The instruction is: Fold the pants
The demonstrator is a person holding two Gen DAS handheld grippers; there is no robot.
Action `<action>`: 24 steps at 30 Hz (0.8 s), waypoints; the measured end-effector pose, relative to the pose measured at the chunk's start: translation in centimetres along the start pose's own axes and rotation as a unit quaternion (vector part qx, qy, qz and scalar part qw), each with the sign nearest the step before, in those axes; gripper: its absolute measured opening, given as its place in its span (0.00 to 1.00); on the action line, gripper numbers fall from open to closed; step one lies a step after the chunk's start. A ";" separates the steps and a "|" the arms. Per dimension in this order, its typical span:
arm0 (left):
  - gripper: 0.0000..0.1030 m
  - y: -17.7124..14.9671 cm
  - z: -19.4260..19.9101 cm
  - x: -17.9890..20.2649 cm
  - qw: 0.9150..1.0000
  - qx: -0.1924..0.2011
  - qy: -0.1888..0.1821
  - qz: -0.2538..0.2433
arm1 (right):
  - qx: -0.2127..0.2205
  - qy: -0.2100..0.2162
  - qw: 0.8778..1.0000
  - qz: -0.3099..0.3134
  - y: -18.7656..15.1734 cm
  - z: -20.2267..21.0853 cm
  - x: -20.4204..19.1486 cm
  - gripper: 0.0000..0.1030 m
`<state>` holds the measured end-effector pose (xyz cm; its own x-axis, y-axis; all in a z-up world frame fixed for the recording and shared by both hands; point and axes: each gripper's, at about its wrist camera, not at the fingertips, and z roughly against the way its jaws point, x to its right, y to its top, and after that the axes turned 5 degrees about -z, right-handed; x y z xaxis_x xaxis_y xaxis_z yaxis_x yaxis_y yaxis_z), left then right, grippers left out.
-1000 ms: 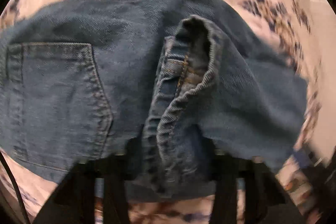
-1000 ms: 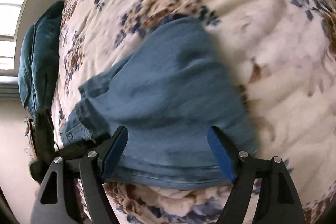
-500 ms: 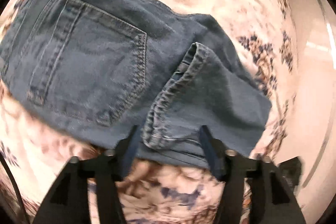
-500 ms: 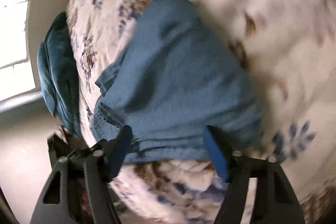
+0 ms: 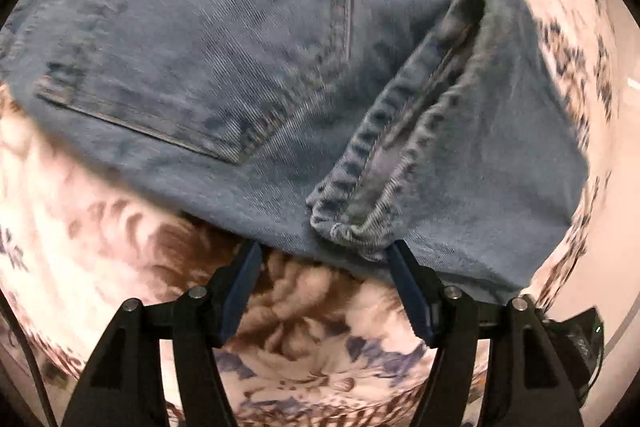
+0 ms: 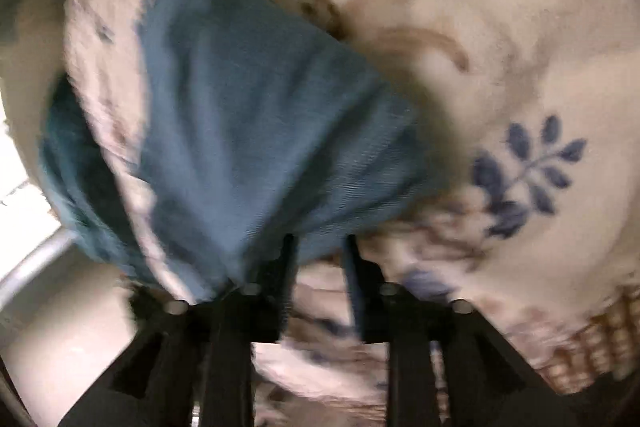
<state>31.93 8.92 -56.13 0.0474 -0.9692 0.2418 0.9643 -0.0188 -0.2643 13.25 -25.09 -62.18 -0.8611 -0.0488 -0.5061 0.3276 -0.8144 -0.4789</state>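
**Jeans bunched on the floral bedspread, my two grippers at their near edge**

My left gripper (image 5: 322, 255) has its jaws spread wide, with nothing between them. The blue pads sit just at the near edge of the jeans (image 5: 248, 39), and the right-hand fingertip (image 5: 396, 251) is touching or all but touching the frayed leg hem (image 5: 360, 215) that lies folded up across the denim; I cannot tell whether there is real contact. Below the pads I see only the bedspread (image 5: 304, 339), cream with brown and blue flowers. Past the hem, a back pocket (image 5: 224, 39) with its stitched outline fills the upper left of my left wrist view, and the cloth slopes off to the right, where the bedspread ends and a pale floor (image 5: 616, 267) shows.

My right gripper (image 6: 318, 241) has its jaws drawn in to a narrow gap. The picture is blurred by motion, so I cannot tell whether they have a pinch of the jeans (image 6: 256, 115) or merely sit against the fold. The denim gathers toward the fingertips and fans out above and to the left as a plain blue mound. Around it lies the same bedspread (image 6: 500, 27), with a blue leaf sprig (image 6: 528, 171) printed to the right. On the far left, a dark teal cushion (image 6: 68, 155) rests at the edge of the bed, beside a bright window (image 6: 16, 195).
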 end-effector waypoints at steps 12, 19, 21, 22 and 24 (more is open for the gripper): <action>0.56 0.4 -2.1 2.0 0.999 0.039 -0.001 0.012 | 0.042 -0.027 0.999 -0.011 -1.0 0.0 -0.9 0.03; 0.51 -0.2 -0.5 -0.3 0.999 0.036 0.010 0.000 | -0.015 -0.046 0.999 -0.018 0.8 -3.3 0.2 0.18; 0.51 -0.2 2.3 -0.8 0.998 0.059 0.015 -0.022 | -0.030 -0.039 0.999 0.003 0.7 -1.9 -0.2 0.53; 0.51 0.0 3.6 -0.4 0.996 0.079 0.015 -0.036 | -0.020 -0.033 0.999 0.019 0.5 -0.7 -0.7 0.63; 0.60 0.6 5.1 0.9 0.991 0.115 0.015 -0.067 | 0.010 -0.054 0.996 0.068 0.5 1.3 -2.3 0.64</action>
<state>33.93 9.34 -51.32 -0.0887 -0.9686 0.2323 0.9955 -0.0939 -0.0117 14.87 -26.13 -60.29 -0.8467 -0.2201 -0.4844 0.4367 -0.8075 -0.3965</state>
